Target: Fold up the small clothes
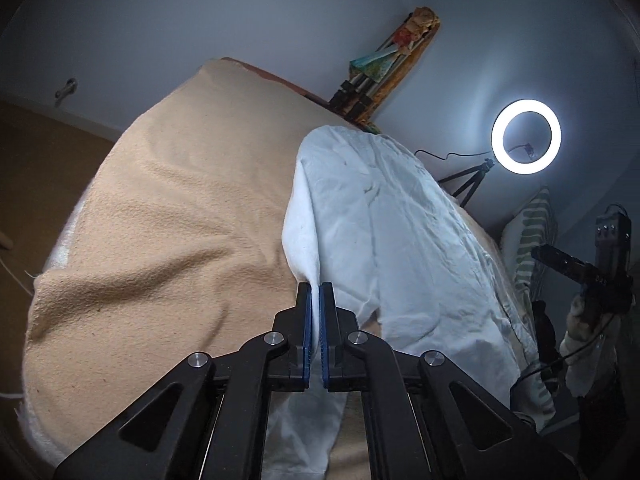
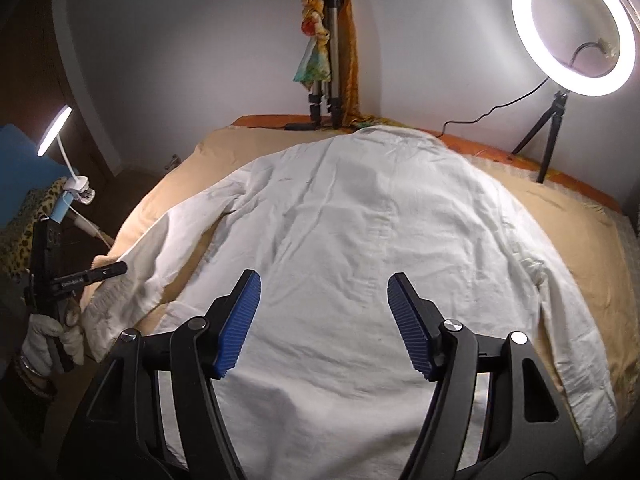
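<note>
A white long-sleeved shirt (image 2: 360,240) lies spread flat, back up, on a beige blanket (image 2: 560,216). My left gripper (image 1: 316,292) is shut on the cuff end of the shirt's left sleeve (image 1: 304,240), and the white cloth (image 1: 400,232) runs away from it. The left gripper also shows in the right wrist view (image 2: 116,270), held at the sleeve end at the left. My right gripper (image 2: 324,312) is open and empty, hovering over the lower middle of the shirt near its hem.
A ring light on a small tripod (image 2: 572,28) stands at the back right. A folded tripod draped with coloured cloth (image 2: 326,52) leans on the wall. A small clip lamp (image 2: 56,132) and leopard-print cloth (image 2: 24,232) are at the left.
</note>
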Motion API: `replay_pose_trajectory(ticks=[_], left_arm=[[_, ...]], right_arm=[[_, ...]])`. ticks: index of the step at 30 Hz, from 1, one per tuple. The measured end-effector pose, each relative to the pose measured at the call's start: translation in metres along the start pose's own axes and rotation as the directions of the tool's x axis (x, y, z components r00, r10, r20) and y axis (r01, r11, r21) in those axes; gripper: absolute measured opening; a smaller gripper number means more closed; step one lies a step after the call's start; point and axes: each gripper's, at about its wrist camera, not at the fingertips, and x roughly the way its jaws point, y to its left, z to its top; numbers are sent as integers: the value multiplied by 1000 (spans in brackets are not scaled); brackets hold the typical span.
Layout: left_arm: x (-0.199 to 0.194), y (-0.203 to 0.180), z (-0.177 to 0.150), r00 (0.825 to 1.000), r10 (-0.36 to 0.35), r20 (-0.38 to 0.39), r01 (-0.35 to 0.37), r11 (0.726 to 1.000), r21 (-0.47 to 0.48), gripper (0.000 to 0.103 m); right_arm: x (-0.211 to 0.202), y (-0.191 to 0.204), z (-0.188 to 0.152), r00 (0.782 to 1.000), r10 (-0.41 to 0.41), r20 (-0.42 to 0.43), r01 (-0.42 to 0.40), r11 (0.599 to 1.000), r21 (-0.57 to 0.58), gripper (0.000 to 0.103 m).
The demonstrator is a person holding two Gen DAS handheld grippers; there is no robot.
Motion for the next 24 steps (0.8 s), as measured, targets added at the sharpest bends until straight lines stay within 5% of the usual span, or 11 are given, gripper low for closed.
replay_pose_trajectory(ticks=[10, 19, 22, 24], left_arm=[[8, -62, -4, 998, -67, -1, 67, 994, 83, 2], [64, -143, -32, 994, -38, -103, 64, 964, 256, 2], [86, -154, -41, 986, 4, -166, 44, 959, 282, 3], [89, -157, -45, 980, 31, -196, 30, 952, 303, 14]], right_arm=[[85, 26, 37, 948, 307, -85, -290, 943, 164, 70], [136, 0, 45, 901, 424, -97, -389, 886, 253, 66], [150, -8, 41, 908, 397, -137, -355, 899, 256, 55], [157, -11, 36, 912, 375, -166, -332, 912, 240, 51]])
